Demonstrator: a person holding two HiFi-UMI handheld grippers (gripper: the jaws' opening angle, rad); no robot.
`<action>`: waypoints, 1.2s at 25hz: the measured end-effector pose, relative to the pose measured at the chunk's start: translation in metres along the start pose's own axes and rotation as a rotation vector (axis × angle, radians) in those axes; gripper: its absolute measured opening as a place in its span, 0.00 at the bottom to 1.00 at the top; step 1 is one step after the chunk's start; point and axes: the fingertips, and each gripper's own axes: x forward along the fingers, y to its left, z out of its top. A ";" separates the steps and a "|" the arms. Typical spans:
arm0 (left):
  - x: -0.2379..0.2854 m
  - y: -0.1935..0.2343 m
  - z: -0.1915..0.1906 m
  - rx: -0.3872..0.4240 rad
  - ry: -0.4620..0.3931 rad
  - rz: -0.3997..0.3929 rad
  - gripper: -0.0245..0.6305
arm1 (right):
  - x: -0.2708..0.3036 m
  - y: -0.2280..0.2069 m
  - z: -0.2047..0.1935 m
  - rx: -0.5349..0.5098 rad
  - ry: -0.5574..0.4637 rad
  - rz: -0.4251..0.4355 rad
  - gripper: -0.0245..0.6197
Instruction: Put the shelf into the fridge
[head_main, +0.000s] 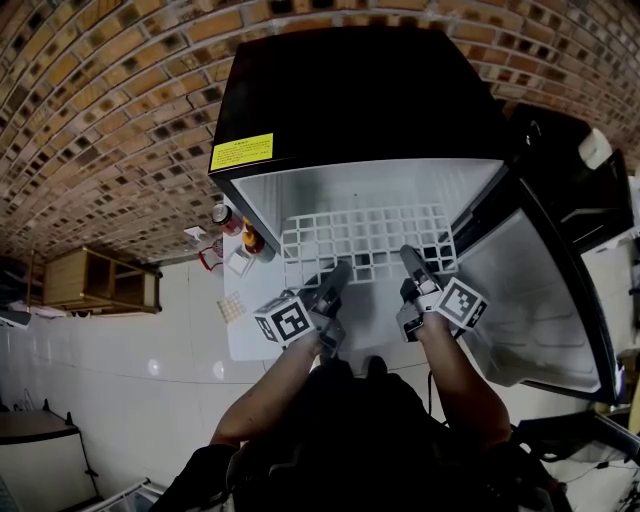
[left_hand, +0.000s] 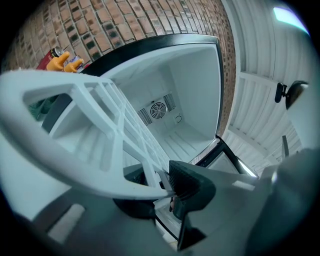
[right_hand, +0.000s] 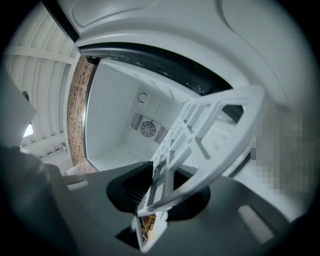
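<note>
Brick wall (head_main: 100, 120) behind; fridge (head_main: 360, 100) door swung wide. White grid shelf (head_main: 365, 235) is held level at the mouth, near rail clamped by left gripper (head_main: 337, 273) and right gripper (head_main: 412, 260). Jamming against the side walls is likely if one side is pushed ahead

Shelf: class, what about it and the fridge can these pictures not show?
- Head view: shelf near edge, covered by left claw and right claw.
- Head view: fridge label print, too small.
- Left gripper view: fridge's left inside, largely behind the shelf.
- Head view: items beside fridge, too small to identify.
</note>
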 end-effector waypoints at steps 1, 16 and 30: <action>0.000 0.000 0.003 0.021 -0.009 0.012 0.16 | 0.000 0.000 0.001 -0.007 -0.002 -0.002 0.18; 0.000 0.001 -0.001 -0.032 0.003 -0.008 0.16 | -0.042 0.016 -0.044 -0.175 0.098 -0.018 0.19; 0.001 0.001 -0.001 -0.026 -0.004 0.005 0.16 | -0.042 0.015 -0.050 -0.468 0.113 -0.076 0.05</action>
